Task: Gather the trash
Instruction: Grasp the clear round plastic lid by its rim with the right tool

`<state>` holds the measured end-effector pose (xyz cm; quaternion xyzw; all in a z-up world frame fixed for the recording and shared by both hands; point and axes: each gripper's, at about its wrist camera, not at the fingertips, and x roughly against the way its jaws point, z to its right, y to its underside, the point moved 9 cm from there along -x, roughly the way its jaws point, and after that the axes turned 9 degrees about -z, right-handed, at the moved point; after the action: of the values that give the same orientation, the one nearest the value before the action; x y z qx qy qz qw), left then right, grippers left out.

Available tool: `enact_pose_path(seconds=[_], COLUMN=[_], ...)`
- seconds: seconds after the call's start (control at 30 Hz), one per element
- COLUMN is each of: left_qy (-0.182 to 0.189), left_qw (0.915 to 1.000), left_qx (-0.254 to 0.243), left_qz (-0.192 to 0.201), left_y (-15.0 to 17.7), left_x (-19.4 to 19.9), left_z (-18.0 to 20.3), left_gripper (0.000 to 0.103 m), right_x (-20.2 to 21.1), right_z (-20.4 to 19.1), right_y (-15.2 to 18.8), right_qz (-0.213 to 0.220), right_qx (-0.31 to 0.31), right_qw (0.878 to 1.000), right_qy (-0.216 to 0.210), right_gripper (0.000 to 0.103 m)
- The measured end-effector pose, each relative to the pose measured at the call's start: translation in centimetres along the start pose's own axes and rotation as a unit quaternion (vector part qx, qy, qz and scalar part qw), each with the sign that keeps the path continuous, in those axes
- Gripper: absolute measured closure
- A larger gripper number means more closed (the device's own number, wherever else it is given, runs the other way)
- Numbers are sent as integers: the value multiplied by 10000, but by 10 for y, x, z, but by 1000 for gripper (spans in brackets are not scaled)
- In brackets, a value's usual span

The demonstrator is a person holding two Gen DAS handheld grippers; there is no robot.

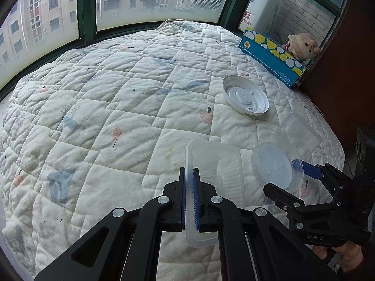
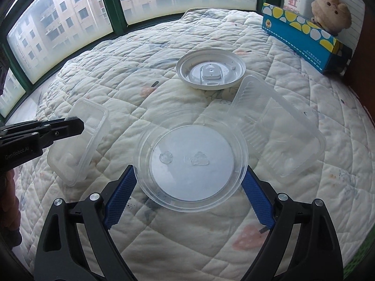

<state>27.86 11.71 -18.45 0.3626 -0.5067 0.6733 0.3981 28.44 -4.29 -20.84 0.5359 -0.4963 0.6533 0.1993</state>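
Quilt [image 2: 164, 238]: round lid [image 2: 191, 164] perhaps touching pads [image 2: 118, 201].

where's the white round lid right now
The white round lid lies on the quilt, top centre of the right wrist view, beyond the clear round lid and beside a clear tray, short of the blue box.

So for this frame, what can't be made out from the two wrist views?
- Right claw: in its own view the round clear lid sits between the blue pads, but whether they press its rim is unclear; the rim hides the contact.
- Where the trash goes: no bin or bag in either view.
- Person: only part of a hand, cut off by the left view's lower edge.
- Print on the blue tissue box: too small.
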Motion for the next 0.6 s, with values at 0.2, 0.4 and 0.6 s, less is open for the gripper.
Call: enact_pose_path(seconds=[0.2,0.4,0.6], left_qy=[91,239,361], left_qw=[9998,9989,9973], left_qx=[-180,-383,-635], left_qz=[89,80,90], left_y=[4,13,19], left_x=[13,19,25], left_z=[25,58,98], left_gripper=[97,97,97], right_x=[28,59,87], right_z=[9,22,44], right_y=[18,39,60], right_qz=[136,297,467], right_qx=[-80,-251,-484], right_qw=[9999,9992,9977], right_qy=[-10,-30,66], right_gripper=[15,15,15])
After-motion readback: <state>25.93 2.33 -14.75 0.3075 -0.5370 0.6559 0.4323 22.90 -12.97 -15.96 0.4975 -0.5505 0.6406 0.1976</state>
